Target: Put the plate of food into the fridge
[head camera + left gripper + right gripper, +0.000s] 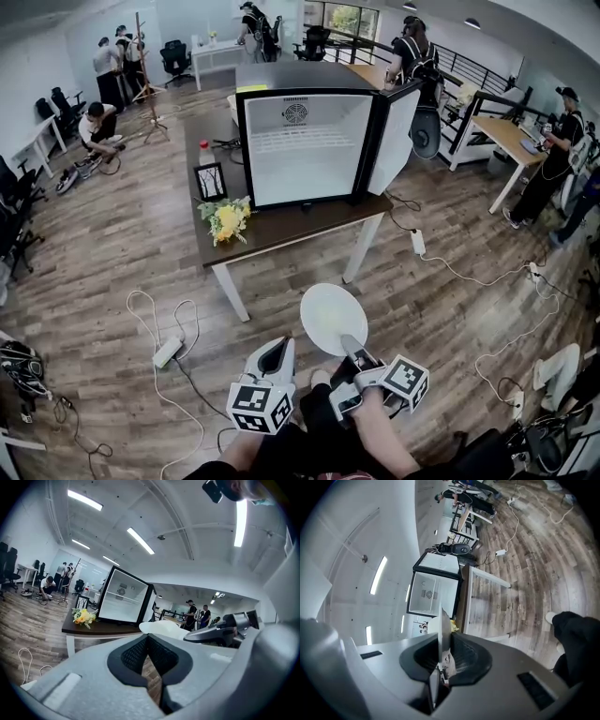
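Observation:
A white plate (332, 317) hangs over the floor in front of the table, and its face looks bare in the head view. My right gripper (349, 343) is shut on its near rim. In the right gripper view the plate (444, 626) stands edge-on between the pads. My left gripper (279, 347) hovers just left of the plate, shut and empty, its jaws meeting at the tips. The left gripper view shows the plate (161, 627) past those jaws. The small black fridge (307, 141) stands on the table (281, 232) ahead, its door (396, 138) swung open to the right and its white inside lit.
Yellow flowers (225, 218), a picture frame (210, 181) and a bottle (203, 152) sit on the table left of the fridge. A power strip (169, 352) and cables lie on the wooden floor. Several people stand or crouch at desks around the room.

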`<state>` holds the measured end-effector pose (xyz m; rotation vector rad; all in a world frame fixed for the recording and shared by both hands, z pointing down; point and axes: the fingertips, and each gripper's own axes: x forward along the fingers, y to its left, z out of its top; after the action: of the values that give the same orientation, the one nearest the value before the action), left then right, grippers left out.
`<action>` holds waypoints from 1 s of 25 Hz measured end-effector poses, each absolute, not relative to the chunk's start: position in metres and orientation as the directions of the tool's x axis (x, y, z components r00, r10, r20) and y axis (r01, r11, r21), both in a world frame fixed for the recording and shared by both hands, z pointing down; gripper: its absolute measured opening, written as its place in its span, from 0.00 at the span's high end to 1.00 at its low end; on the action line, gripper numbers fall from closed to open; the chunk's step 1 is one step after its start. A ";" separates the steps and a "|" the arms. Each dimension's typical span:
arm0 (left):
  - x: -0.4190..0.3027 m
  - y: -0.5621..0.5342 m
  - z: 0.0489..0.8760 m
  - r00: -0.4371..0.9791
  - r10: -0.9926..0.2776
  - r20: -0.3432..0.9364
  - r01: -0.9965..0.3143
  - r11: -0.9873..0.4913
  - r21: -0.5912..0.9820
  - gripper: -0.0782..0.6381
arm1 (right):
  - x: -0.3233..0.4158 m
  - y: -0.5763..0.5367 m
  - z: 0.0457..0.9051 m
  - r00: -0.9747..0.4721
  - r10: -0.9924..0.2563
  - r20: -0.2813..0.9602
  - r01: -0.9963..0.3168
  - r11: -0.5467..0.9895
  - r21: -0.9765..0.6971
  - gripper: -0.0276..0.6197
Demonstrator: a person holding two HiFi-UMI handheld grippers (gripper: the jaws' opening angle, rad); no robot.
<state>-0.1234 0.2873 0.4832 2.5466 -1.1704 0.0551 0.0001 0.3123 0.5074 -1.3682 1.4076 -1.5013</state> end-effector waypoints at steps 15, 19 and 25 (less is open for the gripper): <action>-0.071 0.170 0.478 0.612 -0.769 0.187 -0.785 -0.561 0.261 0.88 | 0.069 0.186 0.507 -0.257 -0.943 0.210 -0.126 -0.183 -0.975 0.88; -0.043 0.140 0.478 0.614 -0.766 0.192 -0.783 -0.560 0.272 0.88 | 0.091 0.155 0.505 -0.275 -0.937 0.218 -0.138 -0.185 -0.973 0.88; 0.001 0.102 0.477 0.621 -0.764 0.176 -0.775 -0.566 0.280 0.88 | 0.122 0.113 0.505 -0.299 -0.932 0.204 -0.131 -0.172 -0.976 0.88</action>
<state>0.0008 0.1024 0.4773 2.5176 -1.2380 0.0494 0.1223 0.1132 0.5045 -1.2652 1.4256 -1.5406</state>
